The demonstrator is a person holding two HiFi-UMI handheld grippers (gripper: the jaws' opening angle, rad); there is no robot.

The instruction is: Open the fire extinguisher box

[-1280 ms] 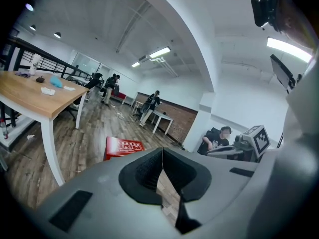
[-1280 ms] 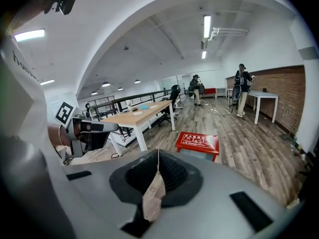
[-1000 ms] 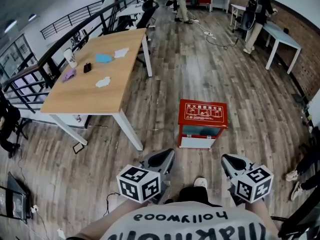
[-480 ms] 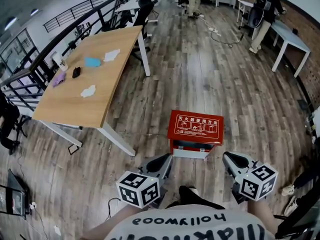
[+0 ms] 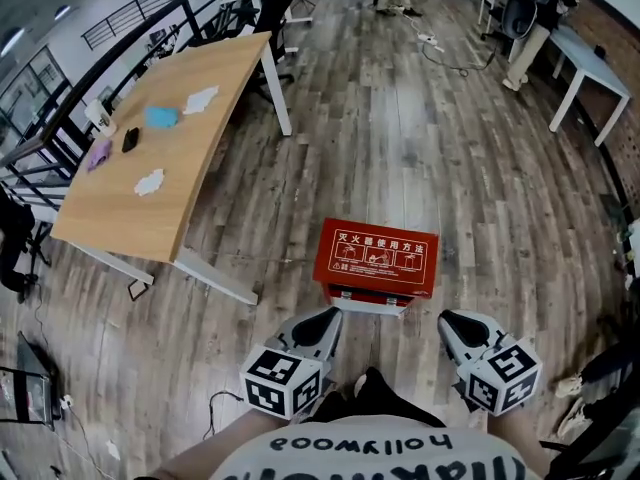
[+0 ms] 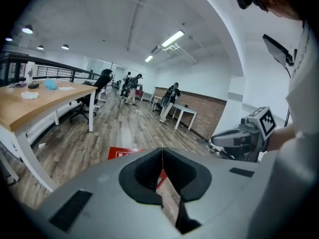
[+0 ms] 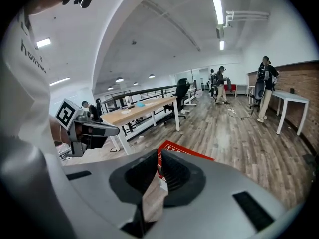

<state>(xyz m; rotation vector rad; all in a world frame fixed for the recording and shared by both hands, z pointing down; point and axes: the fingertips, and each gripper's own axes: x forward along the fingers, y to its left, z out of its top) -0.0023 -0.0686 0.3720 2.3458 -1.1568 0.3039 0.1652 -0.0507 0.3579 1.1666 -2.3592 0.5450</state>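
Red box (image 5: 377, 261) on the wooden floor (image 5: 400, 148) at frame center, left claw (image 5: 316, 324) and right claw (image 5: 460, 330) just below it, both closed, empty.

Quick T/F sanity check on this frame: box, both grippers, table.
1. The red fire extinguisher box stands on the floor with its lid shut. True.
2. The left gripper is clamped on the box's lid. False: its jaws are together with nothing between them, and it is short of the box.
3. The right gripper has its jaws together with nothing held. True.
4. The box sits on the wooden table. False: it is on the floor, to the right of the table in the head view.
5. The table top is bare. False: small items lie on it, among them a blue cloth.
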